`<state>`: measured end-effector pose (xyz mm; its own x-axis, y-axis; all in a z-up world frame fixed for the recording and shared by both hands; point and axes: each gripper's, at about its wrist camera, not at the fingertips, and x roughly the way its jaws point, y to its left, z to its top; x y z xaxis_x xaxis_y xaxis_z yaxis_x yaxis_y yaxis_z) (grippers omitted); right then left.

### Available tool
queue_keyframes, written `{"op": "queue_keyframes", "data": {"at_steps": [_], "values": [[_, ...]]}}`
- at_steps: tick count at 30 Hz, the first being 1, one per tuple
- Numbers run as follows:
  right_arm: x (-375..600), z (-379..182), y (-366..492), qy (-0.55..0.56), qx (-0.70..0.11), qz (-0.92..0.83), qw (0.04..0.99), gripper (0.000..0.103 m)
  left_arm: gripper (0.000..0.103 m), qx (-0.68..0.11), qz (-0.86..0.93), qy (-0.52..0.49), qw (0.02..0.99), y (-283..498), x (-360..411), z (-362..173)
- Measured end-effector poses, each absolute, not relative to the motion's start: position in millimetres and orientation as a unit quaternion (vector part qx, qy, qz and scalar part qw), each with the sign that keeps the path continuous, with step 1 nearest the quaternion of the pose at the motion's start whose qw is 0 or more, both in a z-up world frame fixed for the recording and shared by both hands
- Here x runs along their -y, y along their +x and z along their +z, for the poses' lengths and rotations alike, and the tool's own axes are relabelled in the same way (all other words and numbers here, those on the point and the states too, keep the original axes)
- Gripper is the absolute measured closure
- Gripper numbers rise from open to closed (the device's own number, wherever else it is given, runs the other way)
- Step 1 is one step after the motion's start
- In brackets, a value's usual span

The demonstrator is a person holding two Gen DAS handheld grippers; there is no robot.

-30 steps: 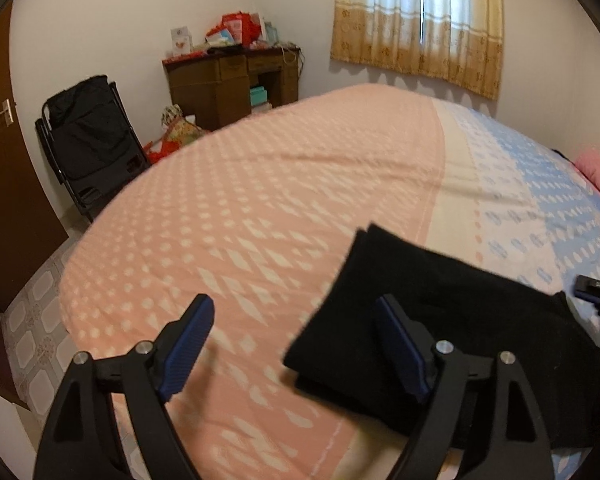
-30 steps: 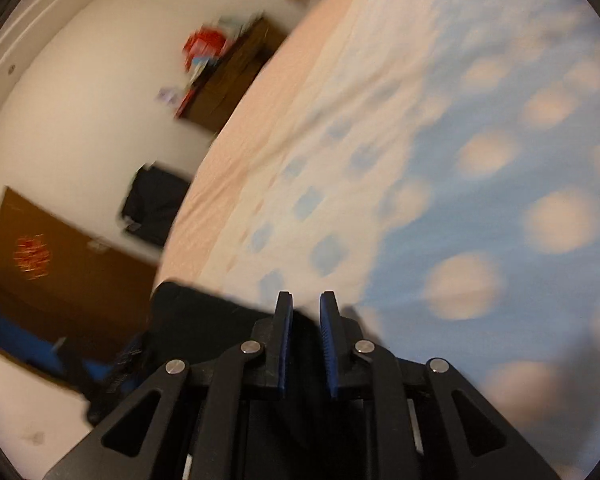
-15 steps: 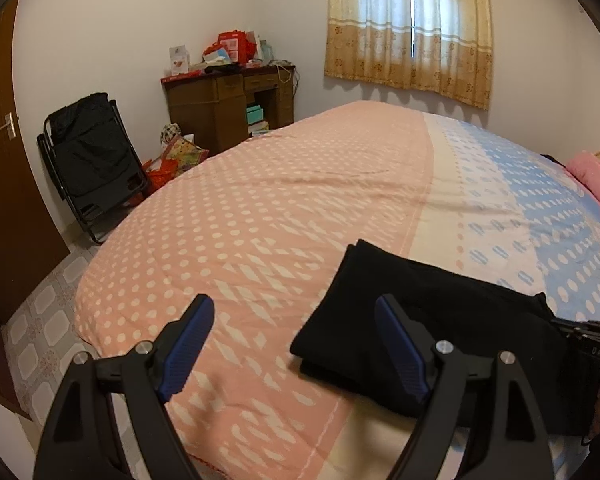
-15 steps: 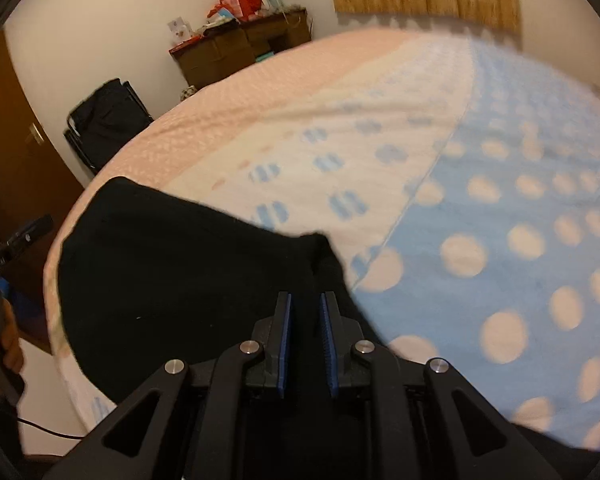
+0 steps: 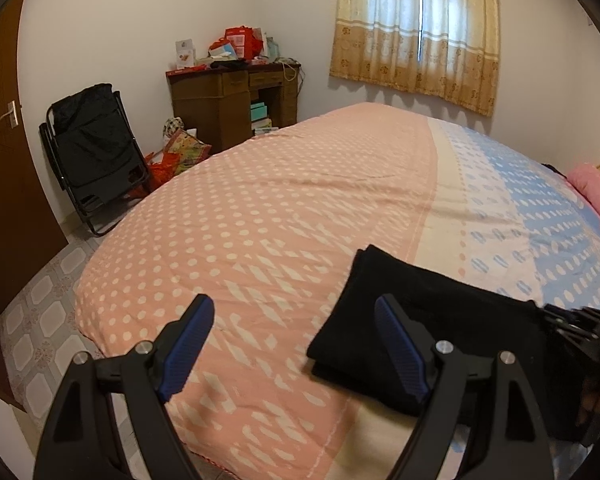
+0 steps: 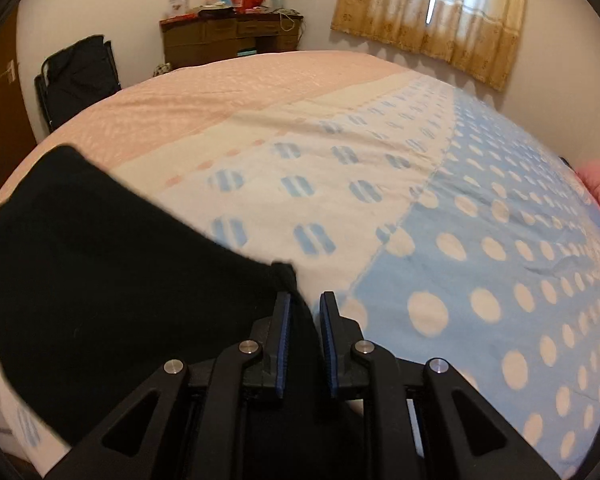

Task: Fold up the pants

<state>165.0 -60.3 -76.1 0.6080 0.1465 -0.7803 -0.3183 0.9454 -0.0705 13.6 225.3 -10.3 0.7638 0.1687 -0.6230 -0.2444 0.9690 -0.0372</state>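
Black folded pants (image 5: 432, 320) lie on the bed near its front edge, across the pink and cream bands. My left gripper (image 5: 294, 304) hangs open above the bed, its right finger (image 5: 400, 344) over the pants' left end and nothing pressed between the pads. My right gripper (image 6: 303, 300) has its jaws nearly together, with black cloth of the pants (image 6: 100, 272) running between them at the right corner. The left wrist view shows the right gripper (image 5: 556, 318) at the pants' right end.
The bedspread (image 5: 280, 208) is pink on the left, cream in the middle and blue with dots (image 6: 500, 240) on the right. A pink pillow (image 5: 598, 188) lies far right. A wooden desk (image 5: 232, 100), a black folding chair (image 5: 92, 148) and a door (image 5: 4, 184) stand past the bed.
My right gripper rolled upright and slid along the bed with the pants' corner still between its jaws; the cloth now lies flatter. The left gripper hardly moved.
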Motion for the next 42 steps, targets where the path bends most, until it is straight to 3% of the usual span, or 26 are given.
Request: {"op": "queue_keyframes", "data": {"at_steps": [5, 9, 10, 13, 14, 17, 22, 29, 30, 31, 32, 33, 42], "values": [[59.4, -73.9, 158.0, -0.112, -0.401, 0.14, 0.898, 0.087, 0.018, -0.332, 0.084, -0.051, 0.938, 25.2, -207.0, -13.2], [85.5, -43.7, 136.8, -0.02, -0.39, 0.154, 0.908, 0.086, 0.018, -0.351, 0.059, -0.054, 0.933, 40.9, -186.9, -25.0], [96.8, -33.1, 126.2, 0.003, -0.376, 0.155, 0.913, 0.081, 0.018, -0.355, 0.053, -0.053, 0.932, 42.9, -182.8, -29.1], [145.7, -7.3, 90.1, 0.018, -0.346, 0.103, 0.932, 0.041, 0.018, -0.374, 0.064, -0.03, 0.925, 50.6, -171.5, -48.6], [162.3, -2.8, 81.7, 0.018, -0.339, 0.08, 0.937, 0.034, 0.017, -0.383, 0.069, -0.025, 0.921, 53.2, -170.6, -55.4], [236.6, 9.7, 62.8, 0.02, -0.341, -0.023, 0.939, 0.033, 0.009, -0.379, 0.089, 0.0, 0.921, 52.3, -168.8, -62.1], [371.5, -6.5, 77.4, 0.102, -0.422, -0.209, 0.877, 0.033, 0.0, -0.388, 0.095, -0.048, 0.915, 54.0, -182.9, -64.9], [394.7, -53.6, 100.0, 0.079, -0.49, -0.248, 0.832, 0.033, 0.0, -0.39, 0.099, -0.038, 0.915, 53.8, -176.4, -66.4], [396.3, -51.9, 94.4, 0.088, -0.483, -0.246, 0.836, 0.035, 0.0, -0.391, 0.099, -0.039, 0.914, 54.5, -176.9, -66.4], [398.1, -48.3, 89.0, 0.091, -0.479, -0.248, 0.837, 0.055, 0.0, -0.391, 0.098, -0.038, 0.914, 55.2, -177.2, -66.4], [402.9, -45.3, 84.7, 0.099, -0.478, -0.242, 0.839, 0.085, 0.0, -0.391, 0.099, -0.038, 0.914, 55.1, -177.3, -66.5], [408.1, -42.3, 77.8, 0.117, -0.474, -0.23, 0.842, 0.094, 0.0, -0.391, 0.1, -0.037, 0.914, 55.1, -176.9, -66.3], [436.2, 8.3, -50.7, 0.235, -0.357, -0.212, 0.879, 0.096, 0.0, -0.392, 0.1, -0.038, 0.914, 56.3, -177.9, -66.1]]}}
